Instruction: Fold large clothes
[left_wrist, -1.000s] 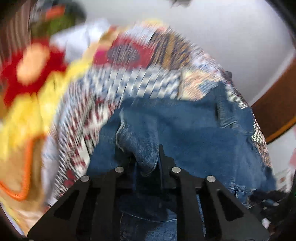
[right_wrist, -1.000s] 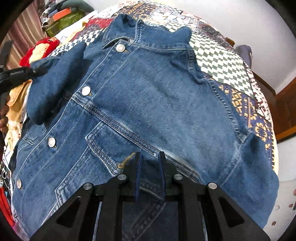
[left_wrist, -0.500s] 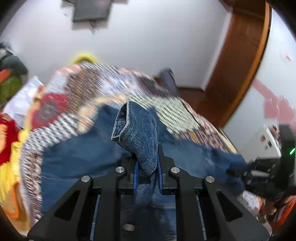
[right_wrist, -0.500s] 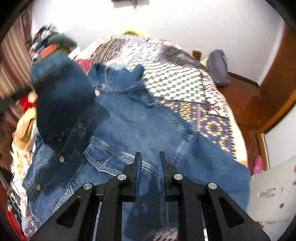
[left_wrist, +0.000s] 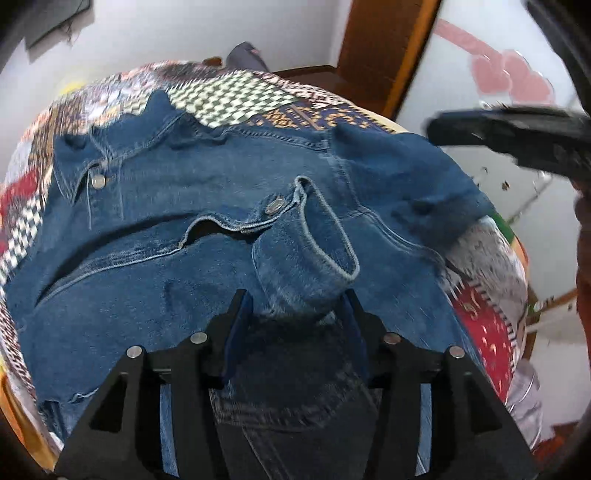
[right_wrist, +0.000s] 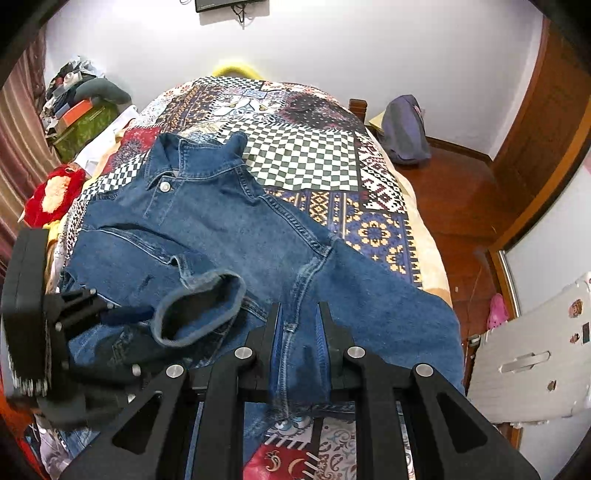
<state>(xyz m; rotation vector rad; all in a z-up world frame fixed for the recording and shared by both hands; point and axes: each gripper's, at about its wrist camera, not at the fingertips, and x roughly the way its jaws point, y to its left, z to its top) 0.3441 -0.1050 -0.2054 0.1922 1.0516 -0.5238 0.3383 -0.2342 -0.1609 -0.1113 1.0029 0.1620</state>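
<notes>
- A big bed (right_wrist: 376, 206) fills the room, covered by a patchwork quilt (right_wrist: 306, 162) with checks and bright patterns.
- A blue denim jacket (right_wrist: 229, 229) lies flat on the quilt with its front side up and its collar (right_wrist: 195, 155) pointing to the far end of the bed.
- One sleeve (left_wrist: 303, 254) is folded over onto the front of the jacket. Its open cuff (right_wrist: 199, 314) sits on top of the chest.
- The other sleeve (right_wrist: 388, 306) stretches out toward the right edge of the bed.
- The left gripper (left_wrist: 295, 314) hangs just over the folded sleeve. Its jaws are wide apart, one on each side of the cuff, and they do not pinch it.
- The right gripper (right_wrist: 299, 332) is at the near edge of the jacket. Its jaws stand a little apart with a fold of denim and a seam between them. It is hard to tell if they press on the cloth.
- A red and yellow plush toy (right_wrist: 55, 195) sits beside the bed on the left.
- A grey bag (right_wrist: 404, 129) rests on the wooden floor (right_wrist: 454, 195) at the far right corner.
- A silver button (right_wrist: 164, 187) shines just below the collar.
</notes>
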